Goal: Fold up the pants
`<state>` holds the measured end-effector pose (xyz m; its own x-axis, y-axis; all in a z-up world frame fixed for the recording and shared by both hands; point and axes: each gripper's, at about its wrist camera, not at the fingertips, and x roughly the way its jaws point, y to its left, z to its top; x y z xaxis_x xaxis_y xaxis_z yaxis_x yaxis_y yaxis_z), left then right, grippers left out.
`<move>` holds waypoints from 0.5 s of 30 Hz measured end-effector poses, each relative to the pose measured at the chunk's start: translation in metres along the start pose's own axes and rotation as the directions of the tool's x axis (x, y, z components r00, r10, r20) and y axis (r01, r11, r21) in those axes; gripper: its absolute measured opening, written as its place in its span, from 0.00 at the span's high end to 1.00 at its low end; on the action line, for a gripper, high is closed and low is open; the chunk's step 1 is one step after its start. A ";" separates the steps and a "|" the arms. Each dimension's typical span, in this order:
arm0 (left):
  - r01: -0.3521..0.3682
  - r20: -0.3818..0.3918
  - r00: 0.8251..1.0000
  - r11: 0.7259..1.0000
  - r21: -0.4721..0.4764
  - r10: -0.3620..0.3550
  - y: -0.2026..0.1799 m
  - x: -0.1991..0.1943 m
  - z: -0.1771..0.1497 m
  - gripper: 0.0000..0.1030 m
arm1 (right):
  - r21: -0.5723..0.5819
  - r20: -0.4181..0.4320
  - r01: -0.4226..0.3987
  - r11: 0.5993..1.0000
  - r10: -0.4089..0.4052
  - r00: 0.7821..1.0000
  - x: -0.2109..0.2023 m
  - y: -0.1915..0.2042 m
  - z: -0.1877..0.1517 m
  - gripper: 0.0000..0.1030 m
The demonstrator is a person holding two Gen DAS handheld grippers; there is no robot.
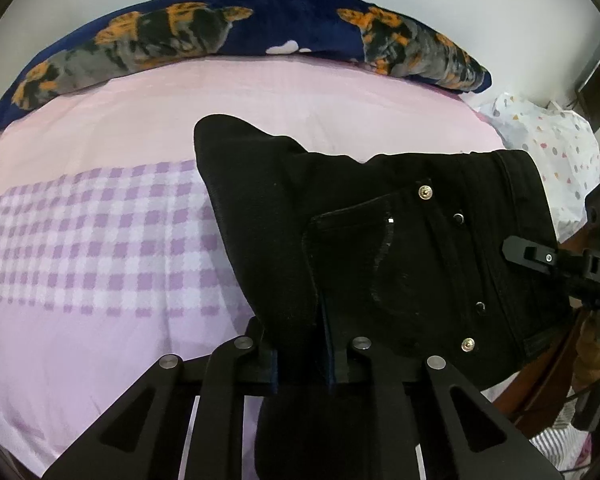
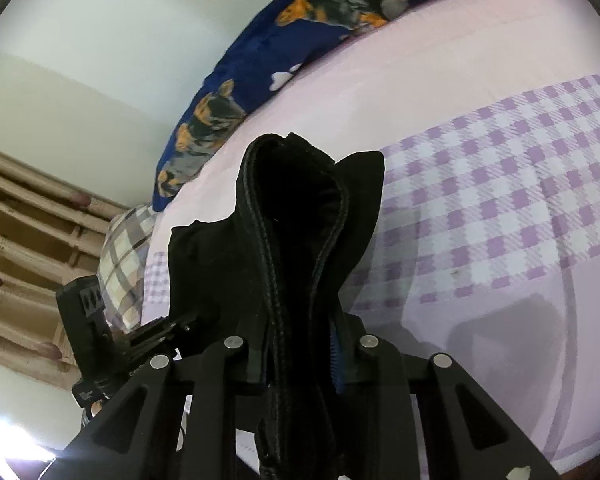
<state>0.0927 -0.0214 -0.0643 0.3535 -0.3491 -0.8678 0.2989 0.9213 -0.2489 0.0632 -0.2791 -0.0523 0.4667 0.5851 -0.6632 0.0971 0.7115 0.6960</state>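
Note:
The black pants [image 1: 380, 240] hang lifted above the pink bed, the pocket and metal rivets facing the left wrist camera. My left gripper [image 1: 302, 360] is shut on a bunched fold of the pants near the pocket side. My right gripper [image 2: 300, 360] is shut on the waistband edge of the pants [image 2: 296, 240], whose thick seams run down between the fingers. The right gripper also shows at the right edge of the left wrist view [image 1: 540, 256], beside the waistband. The left gripper shows at the lower left of the right wrist view [image 2: 112, 336].
The bed has a pink sheet with a purple checked band [image 1: 100, 232]. A dark blue pillow with orange dog prints [image 1: 220, 36] lies along the far edge. A white dotted pillow [image 1: 548, 144] lies at the right. A plaid pillow [image 2: 124, 256] and curtains [image 2: 20, 240] show in the right wrist view.

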 end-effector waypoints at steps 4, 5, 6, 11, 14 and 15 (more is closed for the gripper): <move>0.007 0.008 1.000 0.999 -0.045 -0.006 0.013 -0.014 -0.012 0.85 | -0.010 -0.016 -0.013 1.000 0.012 1.000 0.006 0.016 -0.007 0.80; 0.005 0.010 1.000 0.999 -0.051 -0.004 0.016 -0.017 -0.015 0.85 | -0.009 -0.022 -0.020 1.000 0.019 1.000 0.008 0.018 -0.008 0.80; 0.002 0.013 1.000 0.998 -0.056 -0.001 0.020 -0.019 -0.017 0.85 | -0.010 -0.029 -0.026 1.000 0.026 0.999 0.010 0.021 -0.010 0.80; -0.017 0.018 1.000 0.996 -0.088 0.019 0.043 -0.030 -0.028 0.85 | -0.023 -0.062 -0.051 0.998 0.050 0.997 0.029 0.039 -0.017 0.80; -0.029 0.029 0.999 0.995 -0.098 0.032 0.056 -0.035 -0.026 0.85 | -0.021 -0.075 -0.073 0.997 0.071 0.995 0.043 0.050 -0.015 0.80; -0.034 0.034 0.999 0.994 -0.103 0.038 0.061 -0.038 -0.024 0.85 | -0.023 -0.076 -0.079 0.997 0.077 0.994 0.047 0.054 -0.013 0.80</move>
<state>0.0764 0.0525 -0.0574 0.3947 -0.3196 -0.8614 0.1935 0.9454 -0.2621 0.0791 -0.2083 -0.0498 0.4042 0.6658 -0.6271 0.0400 0.6721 0.7394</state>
